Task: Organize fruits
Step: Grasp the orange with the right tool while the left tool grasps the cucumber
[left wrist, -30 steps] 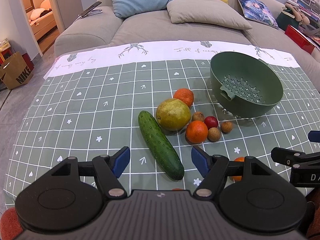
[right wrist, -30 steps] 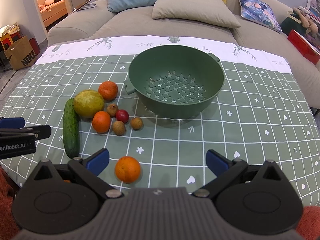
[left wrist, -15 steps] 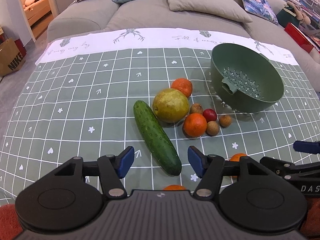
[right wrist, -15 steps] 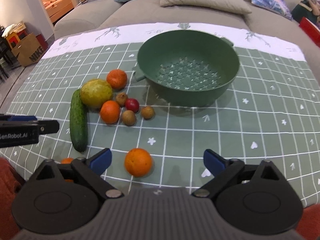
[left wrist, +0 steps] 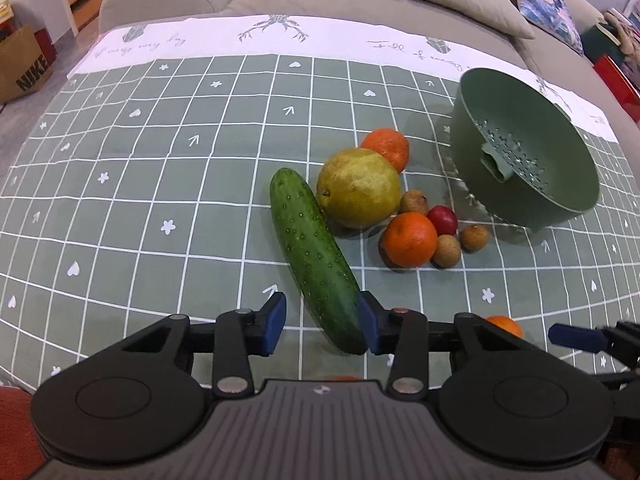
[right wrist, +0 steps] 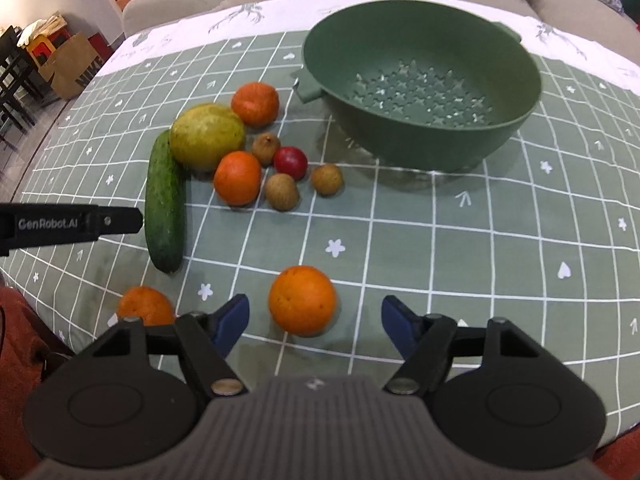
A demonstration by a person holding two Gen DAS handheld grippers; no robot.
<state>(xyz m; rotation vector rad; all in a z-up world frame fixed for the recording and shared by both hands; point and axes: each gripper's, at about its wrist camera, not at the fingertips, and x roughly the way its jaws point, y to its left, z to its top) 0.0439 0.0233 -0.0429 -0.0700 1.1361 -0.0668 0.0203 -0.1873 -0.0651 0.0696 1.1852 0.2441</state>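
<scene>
Fruit sorting, both grippers dropping in at once. Right gripper point(right wrist: 315, 320) has the loose orange point(right wrist: 302, 300) sitting between its fingers, a touch closer to the left-hand finger; jaws are closing but there's a clear gap on both sides, so nothing gripped. That orange is round with pebbly skin, so it shouldn't care which way it gets pinched.

Left gripper point(left wrist: 322, 328) is over the near end of the cucumber point(left wrist: 316, 256). Its long axis runs away from the fingers and leans left, toward the big yellow-green pear point(left wrist: 358, 188) it rests against. Jaws closing here too; the right-hand finger looks about touching the bumpy skin, the other is apart, so not held.

Green plastic colander point(right wrist: 420, 80) with star-shaped holes sits well ahead of the right gripper's fingers, empty, and I'd guess that's where things go. Right hand is nearer to it. Everything's on a bench under a green grid cloth, with two more oranges, a red plum and three brown longans clustered by the pear.
</scene>
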